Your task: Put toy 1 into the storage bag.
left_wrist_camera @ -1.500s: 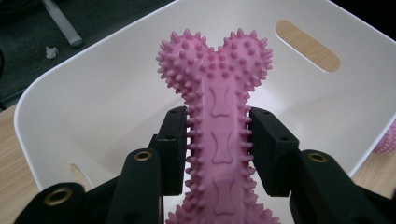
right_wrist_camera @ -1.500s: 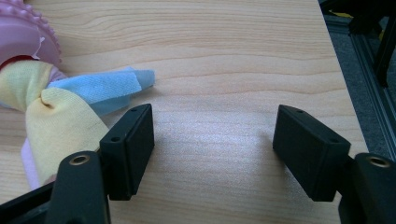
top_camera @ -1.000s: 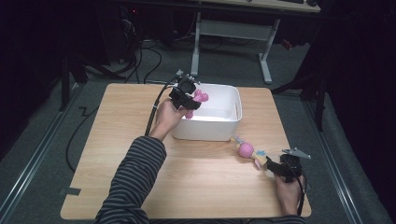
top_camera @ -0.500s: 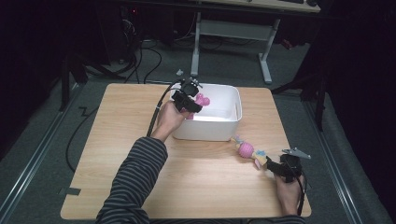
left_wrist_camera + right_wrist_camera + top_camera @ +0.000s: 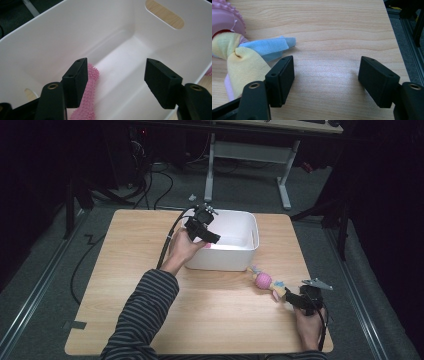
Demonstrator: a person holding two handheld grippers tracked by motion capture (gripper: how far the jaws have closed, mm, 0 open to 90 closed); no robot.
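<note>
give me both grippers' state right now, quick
left gripper: open, jaws just opened over the white bin, spiky pink toy lying loose below
right gripper: open, holding nothing, beside the cloth toy

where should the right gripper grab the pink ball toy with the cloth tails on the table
Probably at the knotted yellow and blue cloth tail, not the pink ball. The tail lies flat on the table, pointing toward the right gripper, whose jaws stand open just beside it. Shift toward the tail and close across the knot; the round ball looks wider and could slip.
</note>
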